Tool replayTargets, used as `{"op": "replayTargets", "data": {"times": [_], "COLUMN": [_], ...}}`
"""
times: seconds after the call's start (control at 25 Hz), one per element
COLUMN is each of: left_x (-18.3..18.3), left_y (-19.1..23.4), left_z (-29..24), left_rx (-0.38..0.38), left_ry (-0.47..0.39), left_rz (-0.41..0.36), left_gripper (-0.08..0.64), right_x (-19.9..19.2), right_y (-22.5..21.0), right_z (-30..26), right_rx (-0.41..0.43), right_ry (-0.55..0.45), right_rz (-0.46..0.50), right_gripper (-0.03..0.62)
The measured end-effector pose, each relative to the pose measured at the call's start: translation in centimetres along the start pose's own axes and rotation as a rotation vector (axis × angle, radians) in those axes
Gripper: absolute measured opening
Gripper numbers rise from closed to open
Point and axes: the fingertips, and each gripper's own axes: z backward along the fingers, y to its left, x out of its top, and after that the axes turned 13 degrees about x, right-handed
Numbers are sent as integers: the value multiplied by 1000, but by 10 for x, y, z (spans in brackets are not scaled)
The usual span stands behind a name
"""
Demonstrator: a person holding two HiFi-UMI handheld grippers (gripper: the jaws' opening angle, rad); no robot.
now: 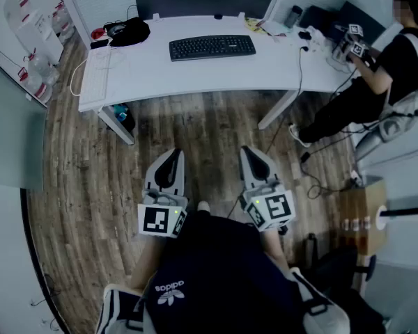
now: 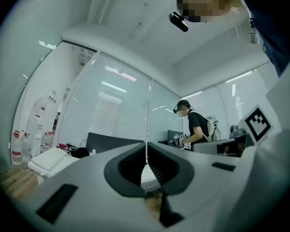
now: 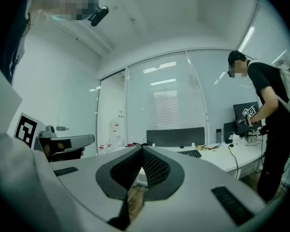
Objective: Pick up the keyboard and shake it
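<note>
Office: white desks [image 1: 195, 72], glass partition walls [image 3: 159, 105], monitor [image 3: 244, 112].

- Head view: from the wearer's head, steeply down past the left gripper [image 1: 171, 157] and right gripper [image 1: 251, 155], over the wood floor [image 1: 195, 131] to the white desk [image 1: 195, 72] well ahead.
- Left gripper view: low, level along its own jaws toward the white desk.
- Right gripper view: the same, alongside.
- All three share the white desk and the person [image 1: 386, 68] at its right end.
</note>
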Motion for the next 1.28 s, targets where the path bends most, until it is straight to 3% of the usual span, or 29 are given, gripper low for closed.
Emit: {"op": "replayTargets", "data": {"times": [0.44,0.72,1.28], "left_x": [-5,-7,-21], "left_y": [-14,-29,-35], "left_z": [-4,-7,-31], "left_rx": [20,34,11], "left_ry": [7,7,32], "left_rz": [10,26,11], "left_gripper": [12,12,12], "right_x": [-1,0,-16], "right_y": [-13,-16,-51], "right_z": [9,17,9], "right_rx": [26,55,23], "right_ry": [-2,-8,15], "right_rz": [-10,40,7], "right_gripper": [4,5,5]}}
